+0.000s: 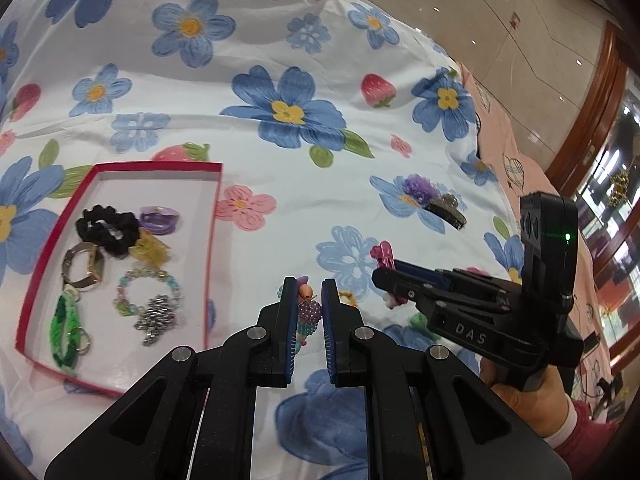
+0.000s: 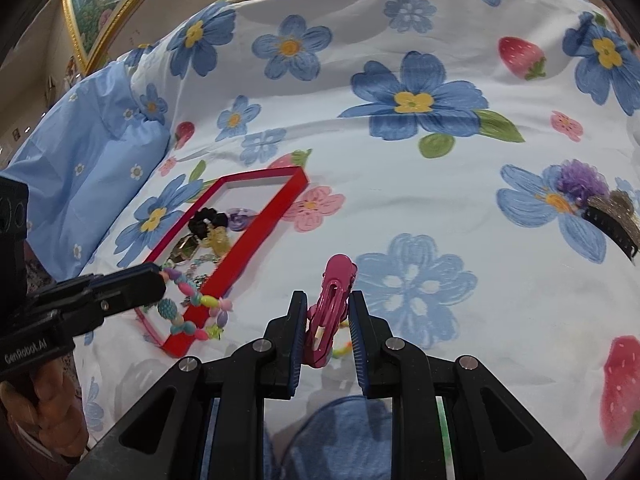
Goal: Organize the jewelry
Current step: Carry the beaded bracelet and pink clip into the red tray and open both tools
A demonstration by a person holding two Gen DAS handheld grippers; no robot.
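Through my left wrist camera, my left gripper [image 1: 309, 312] is pinching a beaded bracelet [image 1: 309, 314] with pastel beads, held up over the bed [image 1: 360, 80]. At about ten o'clock from it sits the red tray [image 1: 120, 168], already holding a black scrunchie [image 1: 106, 230], a purple ring-like piece [image 1: 160, 219], a yellow clip [image 1: 152, 250], a watch [image 1: 84, 266], a pastel bead bracelet [image 1: 148, 288], a silver chain [image 1: 158, 318] and a green woven band [image 1: 66, 326]. At three o'clock my right gripper [image 1: 386, 276] carries a pink hair clip [image 1: 382, 254].

From my right wrist camera, the right gripper [image 2: 328, 320] is clamped on that pink hair clip [image 2: 332, 300]. At nine o'clock the left gripper [image 2: 154, 278] dangles the bracelet [image 2: 192, 308] over the tray's near corner [image 2: 256, 240].

I judge the job well along: both held pieces need dropping in, and the purple pom-pom clip [image 2: 580, 178] with a black claw clip [image 2: 612, 230], at two o'clock, lies unsorted on the bed.
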